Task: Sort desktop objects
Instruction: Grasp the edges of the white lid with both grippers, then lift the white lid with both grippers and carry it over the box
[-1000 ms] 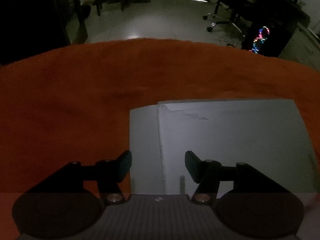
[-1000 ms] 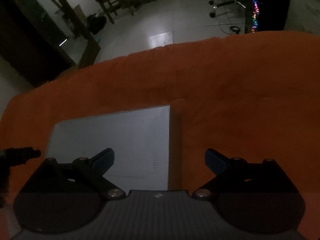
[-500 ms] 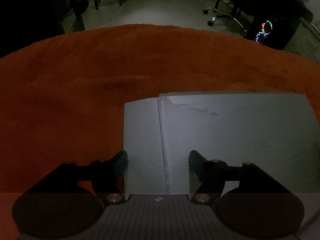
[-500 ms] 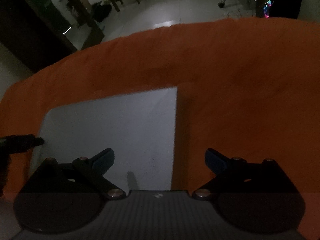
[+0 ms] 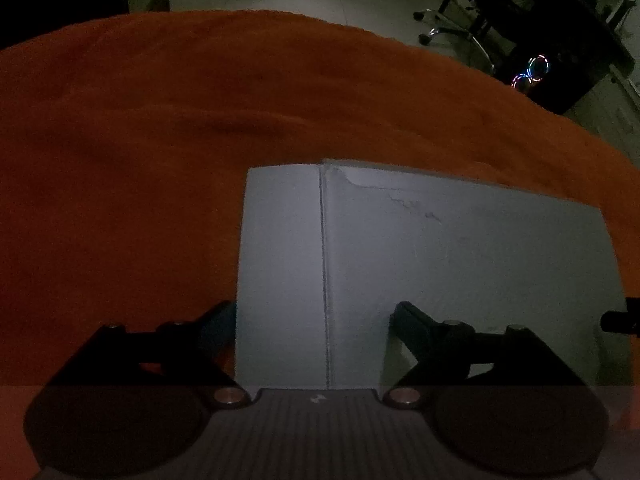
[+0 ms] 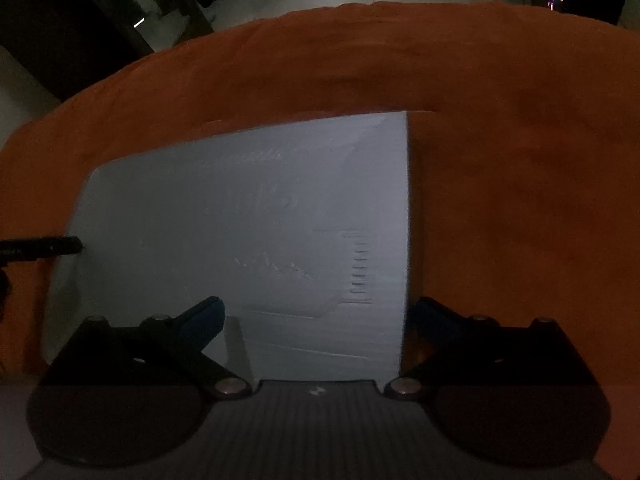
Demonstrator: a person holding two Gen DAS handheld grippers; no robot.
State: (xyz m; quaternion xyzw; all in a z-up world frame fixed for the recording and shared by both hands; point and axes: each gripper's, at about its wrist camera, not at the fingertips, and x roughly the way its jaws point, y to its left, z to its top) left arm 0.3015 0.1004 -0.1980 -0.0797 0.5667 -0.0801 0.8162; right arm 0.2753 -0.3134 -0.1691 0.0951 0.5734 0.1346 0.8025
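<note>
A white box [image 5: 440, 264] stands on the orange cloth [image 5: 140, 152]; it also shows in the right wrist view [image 6: 248, 224]. My left gripper [image 5: 312, 320] is open, its fingers straddling the box's left near corner, one on the side face and one over the top. My right gripper [image 6: 316, 316] is open, its fingers straddling the box's right edge. Neither touches the box firmly that I can tell. The tip of the other gripper shows at the left edge of the right wrist view [image 6: 40, 246].
The orange cloth [image 6: 520, 160] covers the whole table. Beyond its far edge lie a dim tiled floor, an office chair [image 5: 448, 28] and a computer case with coloured lights [image 5: 532, 72].
Both grippers have moved forward and lower toward the box, which now fills more of each view. The jaws stay open.
</note>
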